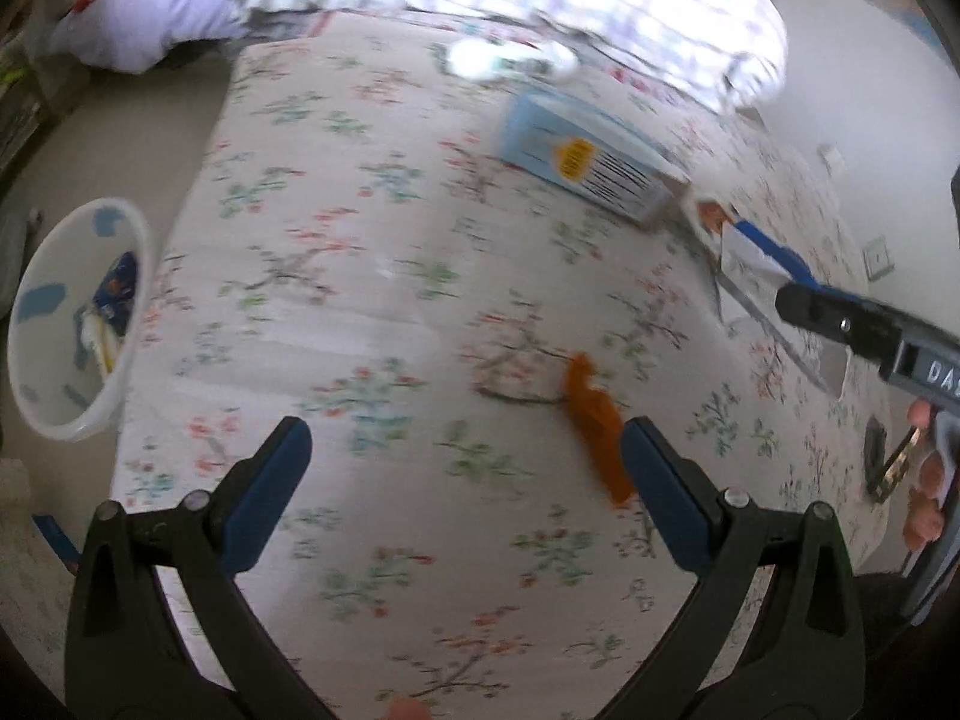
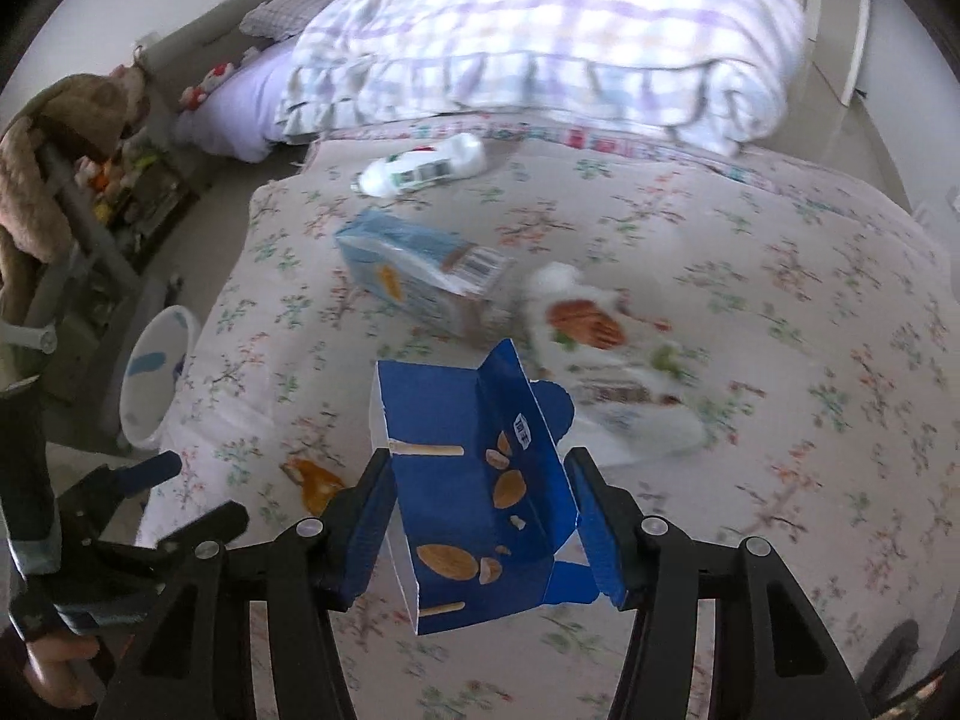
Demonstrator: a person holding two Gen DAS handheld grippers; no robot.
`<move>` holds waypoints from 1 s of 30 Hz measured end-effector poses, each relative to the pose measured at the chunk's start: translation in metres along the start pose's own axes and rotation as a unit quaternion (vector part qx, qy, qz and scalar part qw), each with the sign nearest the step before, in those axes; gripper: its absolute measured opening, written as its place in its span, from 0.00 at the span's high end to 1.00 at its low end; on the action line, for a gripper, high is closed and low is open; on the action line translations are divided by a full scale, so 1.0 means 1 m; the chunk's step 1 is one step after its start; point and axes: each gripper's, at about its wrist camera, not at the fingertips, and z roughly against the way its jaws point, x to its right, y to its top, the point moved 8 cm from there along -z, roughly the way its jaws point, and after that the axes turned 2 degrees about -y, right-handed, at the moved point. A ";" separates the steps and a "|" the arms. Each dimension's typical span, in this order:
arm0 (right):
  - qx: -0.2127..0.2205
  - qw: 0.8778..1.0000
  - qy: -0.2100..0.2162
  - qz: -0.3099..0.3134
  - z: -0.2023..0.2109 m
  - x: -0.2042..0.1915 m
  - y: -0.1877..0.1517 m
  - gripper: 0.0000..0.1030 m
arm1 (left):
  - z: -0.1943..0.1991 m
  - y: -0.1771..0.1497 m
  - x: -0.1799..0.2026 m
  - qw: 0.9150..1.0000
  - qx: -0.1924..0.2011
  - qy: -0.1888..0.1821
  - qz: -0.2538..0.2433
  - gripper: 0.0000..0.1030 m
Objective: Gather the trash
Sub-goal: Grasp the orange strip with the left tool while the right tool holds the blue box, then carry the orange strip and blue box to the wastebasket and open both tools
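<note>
Right tool [image 2: 480,510] pinching the blue carton [image 2: 474,480] above the bed [image 2: 780,360], lifted for carrying to the white bin [image 2: 153,384] beside the bed; left tool [image 1: 465,468] spread, near the orange wrapper [image 1: 594,426]

One white plastic bottle [image 2: 426,171], one pale-blue carton [image 2: 420,282], one dark-blue cardboard box [image 2: 474,498], one orange wrapper [image 1: 594,426], one white food pouch [image 2: 594,336], one white round bin [image 1: 72,324] counted.

Your floral white bedsheet [image 2: 750,276] carries a pale-blue carton [image 2: 414,276], an orange wrapper [image 1: 594,420] and a dark-blue box [image 2: 480,492]; a white, blue-patched bin [image 1: 78,312] stands beside its edge.
</note>
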 end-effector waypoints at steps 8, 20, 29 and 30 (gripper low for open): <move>-0.003 1.000 -0.020 -0.002 0.013 0.036 -0.019 0.44 | -0.026 -0.005 0.035 0.999 -0.031 -0.038 -0.023 0.41; -0.004 1.000 -0.027 -0.001 0.014 0.046 -0.028 0.44 | -0.035 -0.009 0.042 0.996 -0.046 -0.071 -0.010 0.83; 0.012 1.000 -0.017 0.009 0.021 0.024 -0.018 0.44 | -0.016 -0.011 0.029 0.997 -0.029 -0.065 -0.023 0.84; 0.013 1.000 -0.016 0.010 0.021 0.021 -0.017 0.44 | -0.012 -0.011 0.024 0.997 -0.024 -0.063 -0.020 0.84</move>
